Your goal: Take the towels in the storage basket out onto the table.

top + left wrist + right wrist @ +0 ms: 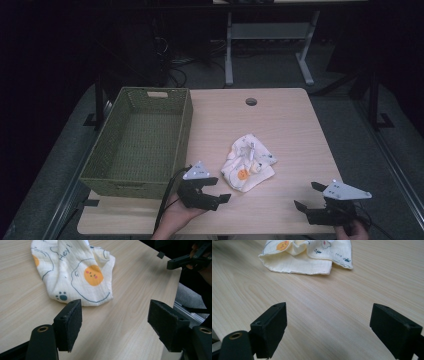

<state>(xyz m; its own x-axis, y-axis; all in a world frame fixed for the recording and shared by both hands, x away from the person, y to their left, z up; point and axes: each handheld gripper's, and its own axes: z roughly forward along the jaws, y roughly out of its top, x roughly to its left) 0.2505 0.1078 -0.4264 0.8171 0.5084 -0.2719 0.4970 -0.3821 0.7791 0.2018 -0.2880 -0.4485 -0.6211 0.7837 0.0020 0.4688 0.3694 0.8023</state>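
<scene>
Crumpled cream muslin cloth printed with fried eggs point(248, 162), centre frame beside empty olive woven basket point(186, 131); black left gripper point(218, 189) and right gripper point(306, 195) gaping wide, empty, flanking for pickup.

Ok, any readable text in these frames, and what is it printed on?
"Hey!" is printed in dark blue on the cloth, beside a fried-egg drawing, in the left gripper view.
Small dark marks on the cloth in the right gripper view are too small to read.
Nothing else bears text.
</scene>
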